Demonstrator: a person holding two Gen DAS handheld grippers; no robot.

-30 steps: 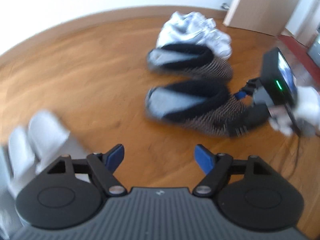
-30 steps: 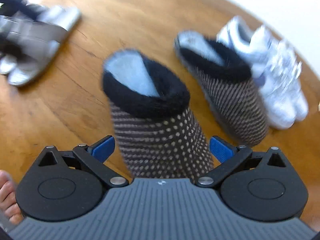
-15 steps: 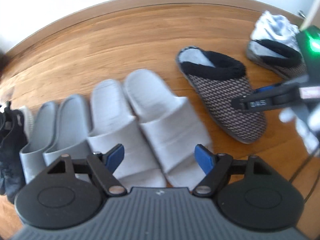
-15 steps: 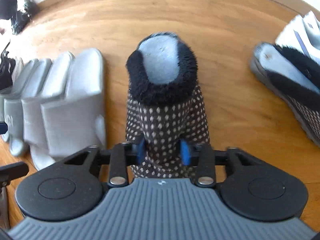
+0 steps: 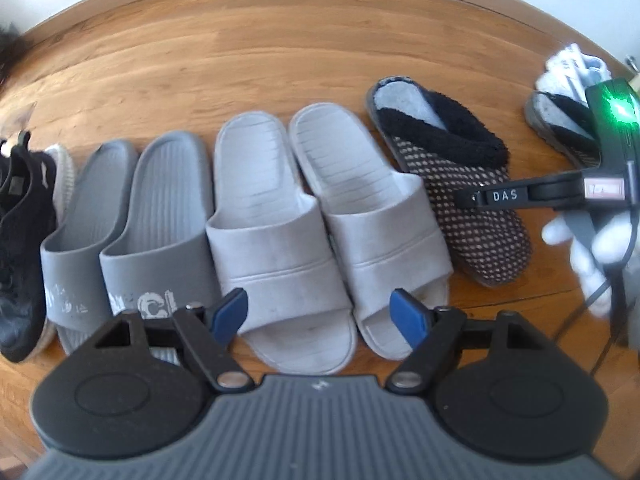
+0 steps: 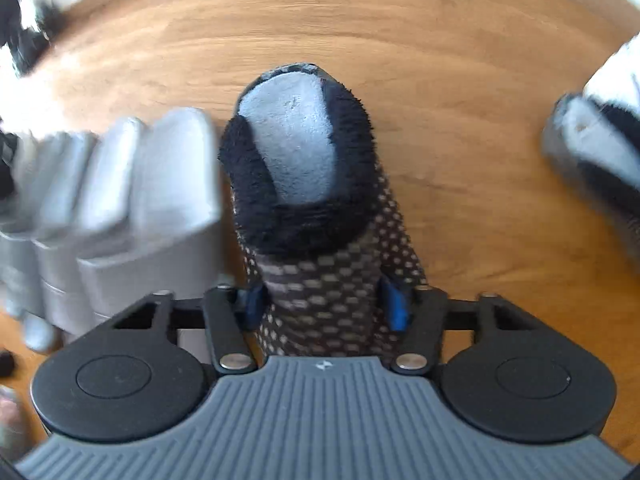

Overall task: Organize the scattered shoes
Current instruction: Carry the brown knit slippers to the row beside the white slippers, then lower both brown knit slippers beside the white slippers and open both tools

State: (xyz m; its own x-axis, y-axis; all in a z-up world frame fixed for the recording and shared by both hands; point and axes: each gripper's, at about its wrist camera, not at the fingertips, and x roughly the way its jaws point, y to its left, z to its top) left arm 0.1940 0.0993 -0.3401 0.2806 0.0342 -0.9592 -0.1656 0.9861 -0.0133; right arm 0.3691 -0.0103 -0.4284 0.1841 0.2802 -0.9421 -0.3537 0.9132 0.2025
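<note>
Counting off the row ahead of the left gripper point(image 5: 320, 312): two dark grey slides point(image 5: 132, 216), two pale grey slides point(image 5: 320, 216), one dotted slipper point(image 5: 460, 188) and, far left, a black sneaker point(image 5: 20, 240), all side by side on the wooden floor point(image 5: 240, 60). The left gripper hangs wide open, its blue pads empty, with the pale pair straight in front. Off to its right, the right gripper point(image 6: 322, 304) is clamped on the toe of that dotted slipper point(image 6: 320, 240), the blue pads pressing into the knit on both sides. The slipper sits just beside the pale slides point(image 6: 160, 208), its toe slightly farther back than theirs. A second dotted slipper point(image 6: 592, 160) lies well apart to the right, against white sneakers point(image 5: 572, 68). The slides are smooth moulded foam with ribbed footbeds; the slippers have fuzzy black collars and soft grey linings.
</note>
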